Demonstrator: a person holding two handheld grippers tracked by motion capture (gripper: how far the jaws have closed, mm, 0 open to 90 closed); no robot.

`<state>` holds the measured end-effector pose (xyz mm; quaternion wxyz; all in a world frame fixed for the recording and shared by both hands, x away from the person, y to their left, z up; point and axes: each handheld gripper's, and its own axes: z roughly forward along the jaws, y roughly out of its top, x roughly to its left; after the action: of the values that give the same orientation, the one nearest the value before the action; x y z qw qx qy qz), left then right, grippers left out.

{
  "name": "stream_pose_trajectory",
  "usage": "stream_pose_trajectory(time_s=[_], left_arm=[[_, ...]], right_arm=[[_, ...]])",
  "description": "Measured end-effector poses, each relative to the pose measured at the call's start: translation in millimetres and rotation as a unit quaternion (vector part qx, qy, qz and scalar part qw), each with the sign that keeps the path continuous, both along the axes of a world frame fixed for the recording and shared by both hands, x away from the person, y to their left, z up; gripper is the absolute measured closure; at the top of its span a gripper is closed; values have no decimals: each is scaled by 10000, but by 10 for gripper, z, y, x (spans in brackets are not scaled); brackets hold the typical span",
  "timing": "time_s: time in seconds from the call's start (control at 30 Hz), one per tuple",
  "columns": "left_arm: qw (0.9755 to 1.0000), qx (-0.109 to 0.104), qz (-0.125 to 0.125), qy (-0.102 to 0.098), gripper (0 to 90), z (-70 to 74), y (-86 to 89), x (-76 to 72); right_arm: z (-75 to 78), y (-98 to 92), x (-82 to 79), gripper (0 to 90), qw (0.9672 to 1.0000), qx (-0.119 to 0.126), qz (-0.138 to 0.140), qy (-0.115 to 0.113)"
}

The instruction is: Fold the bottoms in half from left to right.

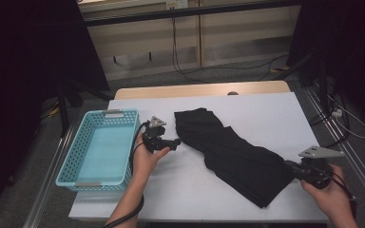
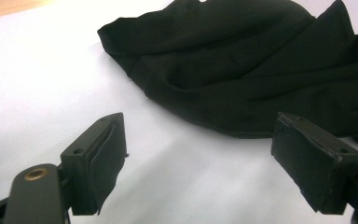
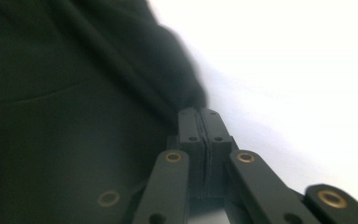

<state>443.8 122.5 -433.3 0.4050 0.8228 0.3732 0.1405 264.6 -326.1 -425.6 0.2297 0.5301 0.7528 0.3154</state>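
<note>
A black garment [image 1: 233, 154] is seen lying crumpled across the middle of the white table cover [image 1: 266, 114], running from near the centre toward the person's right. Its type cannot be made out; only folds and a rounded edge are visible. In the right gripper view much of the cloth is blurred and dark.

The right gripper [image 1: 290, 167] is placed at the garment's near right end. Its jaws are seen pressed together, pad against pad, and the cloth edge lies right at their tips. Whether a fold is pinched between the pads cannot be told, since the tips are hidden against the dark fabric. The right hand [image 1: 330, 194] is cut off by the bottom edge of the high view.

The left gripper [image 1: 177, 141] is held just beside the garment's far left end, its jaws spread wide with only bare table between them.

A light blue perforated plastic basket [image 1: 78, 142] is set at the table's left edge. Beyond the cover a strip of wooden tabletop [image 1: 195, 90] is exposed. The room behind is dim, with cables [image 1: 180, 61] hanging along pale cabinet fronts [image 1: 237, 33].
</note>
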Motion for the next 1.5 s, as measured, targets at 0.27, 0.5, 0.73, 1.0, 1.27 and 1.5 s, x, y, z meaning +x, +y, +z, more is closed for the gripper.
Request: stream_pose_trajectory(time_s=[0.27, 0.5, 0.73, 1.0, 1.27, 1.5], left_arm=[[10000, 5, 6, -1, 181, 4, 27, -6], [10000, 24, 70, 4, 180, 5, 78, -14], [10000, 33, 39, 10, 178, 1, 54, -22], [10000, 57, -43, 23, 178, -2, -5, -33], [10000, 65, -51, 46, 177, -10, -9, -31], [9999, 121, 14, -32, 177, -2, -16, -39]], right_arm=[[40, -70, -26, 762, 9993, -194, -283, -139], [-23, 431, 72, 557, 9989, -126, 439, -66], [-169, 853, 146, 517, 9942, 58, 1068, 138], [-143, 1150, 146, 591, 9887, 403, 1442, 115], [-278, 1498, 162, 514, 9790, 69, 2027, 189], [-274, 1512, 189, 865, 9820, -49, 1889, 42]])
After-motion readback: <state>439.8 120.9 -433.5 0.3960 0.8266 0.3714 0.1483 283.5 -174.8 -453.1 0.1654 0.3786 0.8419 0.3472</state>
